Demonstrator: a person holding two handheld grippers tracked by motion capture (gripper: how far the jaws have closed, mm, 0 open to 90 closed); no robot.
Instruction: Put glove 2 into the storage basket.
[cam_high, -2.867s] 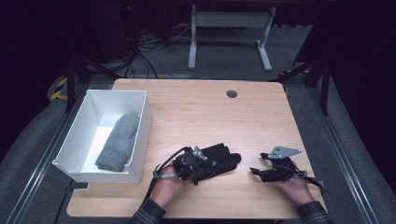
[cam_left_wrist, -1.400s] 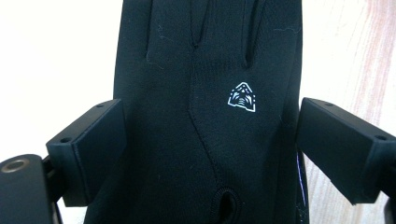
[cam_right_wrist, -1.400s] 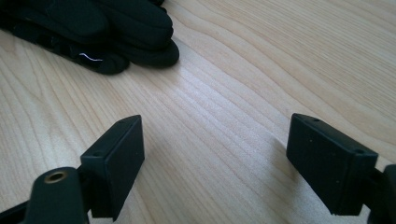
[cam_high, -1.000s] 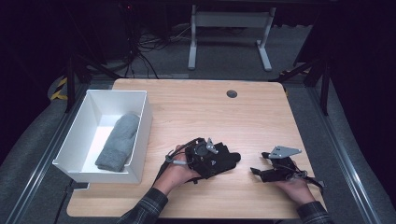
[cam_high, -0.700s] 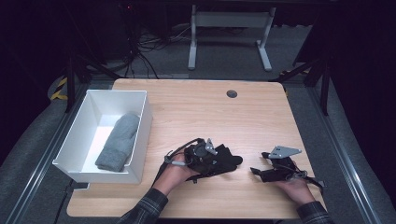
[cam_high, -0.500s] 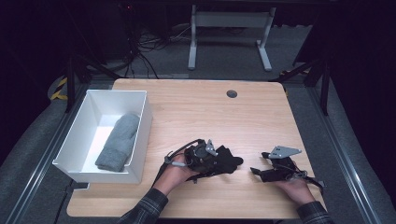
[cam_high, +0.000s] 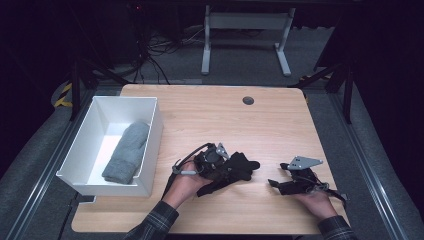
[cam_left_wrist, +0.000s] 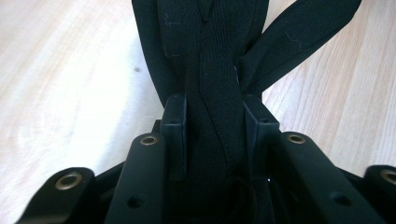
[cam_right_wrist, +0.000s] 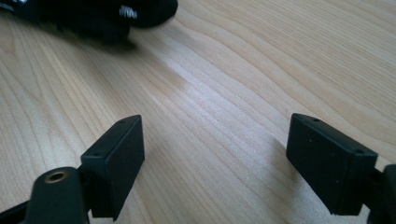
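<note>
- The left gripper (cam_high: 235, 167) sits near the front middle of the table (cam_high: 210, 115), held in the person's left hand (cam_high: 186, 177).
- Its jaws have just been closing, and a black cloth (cam_left_wrist: 205, 60) is now pinched between them: in the left gripper view both pads (cam_left_wrist: 176, 121) press against a bunched fold of the fabric.
- Beyond the jaws the black cloth spreads in two flaps over the wooden tabletop; in the high view it (cam_high: 245, 165) pokes out to the right of the gripper, over the table's front half.
- Whether the cloth hangs free or partly rests on the wood cannot be told.
- The right gripper (cam_high: 276, 184) lies low at the front right of the table in the right hand (cam_high: 312, 200), well apart from the cloth.
- Its jaws stand wide apart with nothing between them; the right gripper view shows bare wood in the gap.
- A white bin (cam_high: 150, 145) stands at the left side of the table, near the left hand.
- A folded grey towel (cam_high: 126, 152) lies inside the bin, along its floor.
</note>
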